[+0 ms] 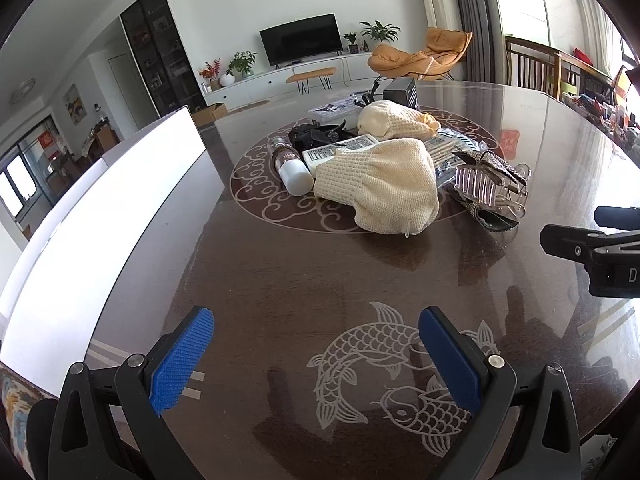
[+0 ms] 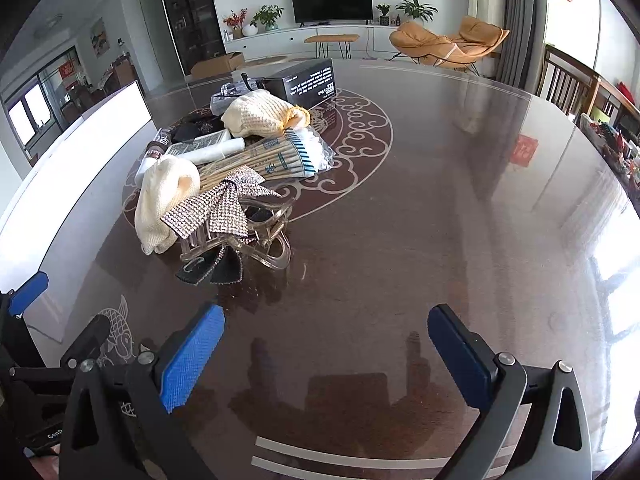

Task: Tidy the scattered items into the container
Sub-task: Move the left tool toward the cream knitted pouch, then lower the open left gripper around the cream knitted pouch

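Two knit cloths (image 1: pixel 380 196) (image 1: pixel 394 122), one bottle (image 1: pixel 291 170), one black box (image 2: pixel 306 82).

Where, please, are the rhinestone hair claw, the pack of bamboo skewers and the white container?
rhinestone hair claw (image 2: pixel 224 216): right wrist view, on its sparkly bow.
pack of bamboo skewers (image 2: pixel 264 160): right wrist view, mid-bundle.
white container (image 1: pixel 120 184): left wrist view, on its side wall.

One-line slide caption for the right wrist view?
Open right gripper hovers over the dark table, facing a pile led by a rhinestone hair claw, cream knit cloths and bagged chopsticks.
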{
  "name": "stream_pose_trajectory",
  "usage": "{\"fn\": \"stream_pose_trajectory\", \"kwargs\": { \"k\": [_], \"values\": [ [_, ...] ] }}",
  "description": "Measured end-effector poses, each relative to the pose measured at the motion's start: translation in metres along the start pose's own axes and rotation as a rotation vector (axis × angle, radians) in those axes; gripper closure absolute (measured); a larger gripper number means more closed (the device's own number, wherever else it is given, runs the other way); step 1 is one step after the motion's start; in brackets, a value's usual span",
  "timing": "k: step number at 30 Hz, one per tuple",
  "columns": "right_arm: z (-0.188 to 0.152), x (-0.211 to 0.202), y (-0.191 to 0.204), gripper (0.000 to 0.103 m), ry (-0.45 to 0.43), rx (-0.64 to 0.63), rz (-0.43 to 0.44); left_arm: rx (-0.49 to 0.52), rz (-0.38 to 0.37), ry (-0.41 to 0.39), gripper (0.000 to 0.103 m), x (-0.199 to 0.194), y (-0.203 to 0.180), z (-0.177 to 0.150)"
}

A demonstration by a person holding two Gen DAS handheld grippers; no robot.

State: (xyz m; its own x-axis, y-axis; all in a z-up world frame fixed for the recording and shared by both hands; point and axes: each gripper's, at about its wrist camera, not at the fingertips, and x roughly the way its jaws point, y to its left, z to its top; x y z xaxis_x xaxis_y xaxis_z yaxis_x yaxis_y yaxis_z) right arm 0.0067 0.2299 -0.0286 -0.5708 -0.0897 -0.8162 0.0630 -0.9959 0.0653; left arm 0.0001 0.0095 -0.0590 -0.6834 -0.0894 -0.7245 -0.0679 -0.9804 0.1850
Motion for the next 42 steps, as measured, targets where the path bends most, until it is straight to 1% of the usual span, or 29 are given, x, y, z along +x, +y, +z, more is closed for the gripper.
{"fn": "stream_pose_trajectory", "kwargs": {
  "k": [3,4,5,8,13,15,17,20,22,25,27,29,30,32,35,36,39,42],
  "values": [
    [-0.004,0.009,-0.001,0.001,0.038,-0.002,-0.017,-0.054,-0.113,0.044,0.000,0.009,0.006,0.009],
    [-0.004,0.013,-0.001,0.001,0.050,-0.002,-0.020,-0.067,-0.140,0.055,0.000,0.012,0.006,0.014],
    [-0.004,0.015,0.000,0.001,0.055,-0.005,-0.025,-0.076,-0.154,0.065,0.000,0.016,0.005,0.019],
    [-0.005,0.016,0.004,0.001,0.054,-0.031,-0.042,-0.075,-0.165,0.088,0.000,0.030,-0.003,0.035],
    [-0.006,0.016,0.005,0.001,0.051,-0.053,-0.056,-0.022,-0.157,0.104,0.000,0.054,-0.026,0.058],
    [-0.005,0.018,0.005,0.001,0.049,-0.051,-0.057,-0.019,-0.157,0.109,0.000,0.062,-0.031,0.065],
    [-0.004,0.018,0.005,0.001,0.047,-0.050,-0.059,-0.027,-0.131,0.110,0.000,0.069,-0.032,0.071],
    [-0.004,0.019,0.006,0.001,0.044,-0.051,-0.058,-0.080,-0.052,0.124,0.000,0.077,-0.014,0.074],
    [-0.003,0.019,0.006,0.001,0.042,-0.052,-0.057,-0.132,-0.036,0.122,0.000,0.074,0.009,0.066],
    [-0.003,0.020,0.006,0.001,0.042,-0.050,-0.059,-0.149,-0.027,0.115,0.000,0.060,0.043,0.045],
    [-0.002,0.020,0.007,0.000,0.044,-0.043,-0.063,-0.131,-0.074,0.093,0.000,0.050,0.059,0.032],
    [-0.001,0.021,0.008,0.000,0.042,-0.038,-0.066,-0.097,-0.142,0.093,0.000,0.043,0.063,0.027],
    [-0.001,0.022,0.008,0.000,0.037,-0.038,-0.066,-0.085,-0.164,0.091,0.000,0.041,0.062,0.026],
    [-0.002,0.022,0.009,0.000,0.023,-0.040,-0.066,-0.079,-0.204,0.079,0.000,0.040,0.056,0.032],
    [-0.004,0.021,0.009,0.000,0.001,-0.042,-0.064,-0.095,-0.274,0.076,0.000,0.046,0.042,0.050],
    [-0.004,0.021,0.009,0.000,-0.002,-0.043,-0.064,-0.095,-0.285,0.076,0.000,0.051,0.036,0.058],
    [-0.004,0.021,0.009,0.000,-0.007,-0.043,-0.063,-0.095,-0.279,0.086,0.000,0.067,0.022,0.075],
    [-0.004,0.021,0.009,0.000,-0.007,-0.043,-0.063,-0.099,-0.285,0.132,0.000,0.088,0.015,0.081]
  ]
}}
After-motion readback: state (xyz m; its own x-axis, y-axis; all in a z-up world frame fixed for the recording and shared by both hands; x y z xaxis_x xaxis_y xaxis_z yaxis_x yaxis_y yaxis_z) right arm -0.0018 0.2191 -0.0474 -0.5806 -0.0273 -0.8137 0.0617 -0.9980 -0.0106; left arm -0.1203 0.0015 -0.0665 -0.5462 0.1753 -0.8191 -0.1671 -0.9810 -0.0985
